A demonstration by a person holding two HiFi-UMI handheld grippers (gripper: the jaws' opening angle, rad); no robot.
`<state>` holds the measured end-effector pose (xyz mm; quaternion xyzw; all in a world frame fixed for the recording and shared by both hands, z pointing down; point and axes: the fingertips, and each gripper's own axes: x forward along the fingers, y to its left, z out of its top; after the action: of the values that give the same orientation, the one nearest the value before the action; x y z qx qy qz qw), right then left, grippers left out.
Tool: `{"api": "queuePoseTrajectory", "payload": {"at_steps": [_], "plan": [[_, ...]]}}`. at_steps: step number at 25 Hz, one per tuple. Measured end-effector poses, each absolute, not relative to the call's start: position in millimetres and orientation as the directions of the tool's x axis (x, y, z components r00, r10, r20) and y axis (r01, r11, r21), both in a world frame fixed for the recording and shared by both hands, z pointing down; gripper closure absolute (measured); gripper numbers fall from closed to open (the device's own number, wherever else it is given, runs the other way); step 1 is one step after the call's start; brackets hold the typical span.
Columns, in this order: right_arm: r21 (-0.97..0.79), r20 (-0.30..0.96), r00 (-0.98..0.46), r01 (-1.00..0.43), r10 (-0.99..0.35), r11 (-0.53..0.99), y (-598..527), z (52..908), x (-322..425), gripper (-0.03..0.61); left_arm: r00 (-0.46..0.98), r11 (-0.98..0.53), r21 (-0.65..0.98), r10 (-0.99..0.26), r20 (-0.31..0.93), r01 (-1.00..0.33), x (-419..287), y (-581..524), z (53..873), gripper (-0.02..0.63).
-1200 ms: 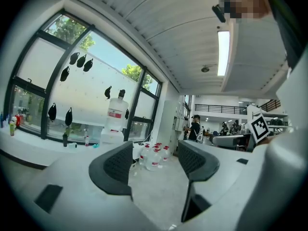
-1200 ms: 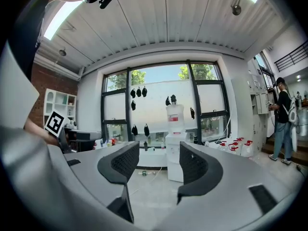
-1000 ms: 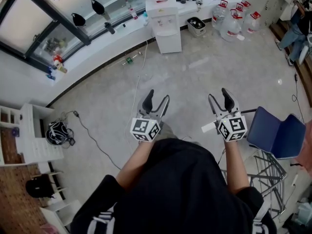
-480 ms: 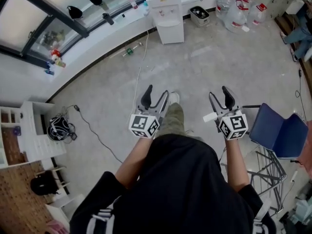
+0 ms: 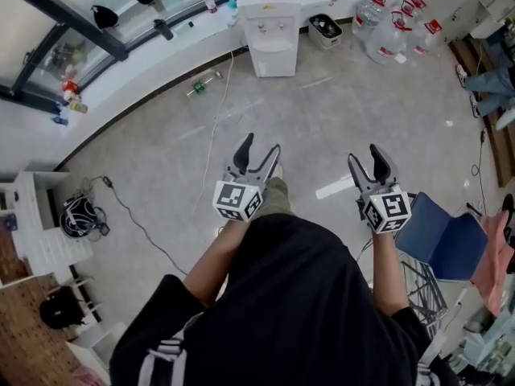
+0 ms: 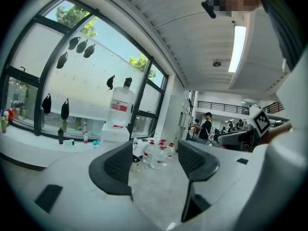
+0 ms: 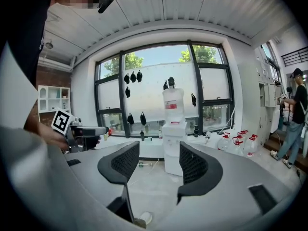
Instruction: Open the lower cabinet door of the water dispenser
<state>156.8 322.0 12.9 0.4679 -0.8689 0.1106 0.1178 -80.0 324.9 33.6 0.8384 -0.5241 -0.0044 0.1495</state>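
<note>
Well, your left gripper (image 5: 261, 144) and right gripper (image 5: 366, 155): fingers spread, empty. Water dispenser (image 5: 272, 24) far ahead against wall, lower cabinet door (image 5: 276, 61) shut. Watch floor cable (image 5: 212, 131): could snag your feet.

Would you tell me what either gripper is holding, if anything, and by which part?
Nothing: the left gripper and right gripper are both open and empty.

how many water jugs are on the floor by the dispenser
4, clustered on the floor to the right of the water dispenser, near the wall: left jug, front jug, back jug, right jug. They overlap, so another may be hidden.
</note>
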Motion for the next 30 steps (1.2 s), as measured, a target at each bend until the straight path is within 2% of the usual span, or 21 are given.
{"api": "queuePoseTrajectory", "payload": {"at_steps": [15, 27, 30], "plan": [[-0.031, 0.342, -0.51, -0.846, -0.789, 0.533, 165, -1, 72, 0.35, 0.5, -0.448, 0.298, -0.857, 0.126, -0.843, -149, 177, 33, 0.341], [-0.06, 0.398, -0.476, -0.866, -0.784, 0.496, 124, 16, 60, 0.35, 0.475, -0.418, 0.319, -0.872, 0.122, -0.85, -189, 141, 42, 0.341], [-0.063, 0.393, -0.492, -0.857, -0.777, 0.511, 113, 15, 57, 0.35, 0.468, -0.421, 0.274, -0.872, 0.139, -0.865, -190, 141, 43, 0.341]]}}
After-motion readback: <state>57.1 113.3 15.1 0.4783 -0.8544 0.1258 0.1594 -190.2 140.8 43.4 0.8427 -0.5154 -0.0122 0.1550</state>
